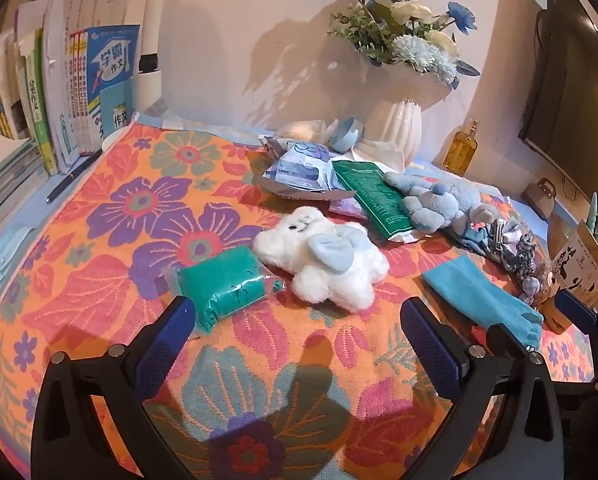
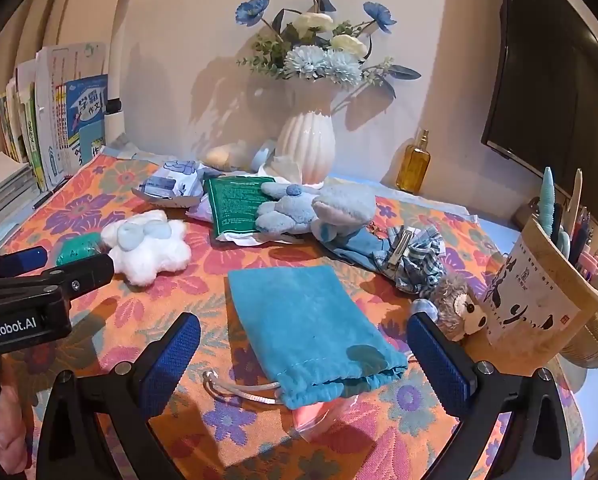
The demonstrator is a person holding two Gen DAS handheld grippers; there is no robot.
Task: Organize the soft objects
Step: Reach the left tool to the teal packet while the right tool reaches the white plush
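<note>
Both claws spread wide and empty above the flowered cloth [image 1: 111,184], soft things scattered around the white plush [image 1: 323,264].

Only the right wrist view shows the teal pouch [image 2: 303,320] whole, drawstring end nearest the camera, lying between the released right gripper [image 2: 303,356] fingers with no pad touching it, plus a small brown hedgehog toy [image 2: 459,308] beside the pen holder [image 2: 539,308]. The left wrist view alone shows the green wrapped roll [image 1: 223,280] clearly, just left of the white plush and just ahead of the left gripper [image 1: 299,340], jaws fully apart, gripping nothing. Behind the plush lie a green packet [image 1: 375,200] and a blue plush [image 1: 435,200]; further back, a white vase [image 1: 399,132] against the wall, with books [image 1: 71,92] standing far left.
</note>
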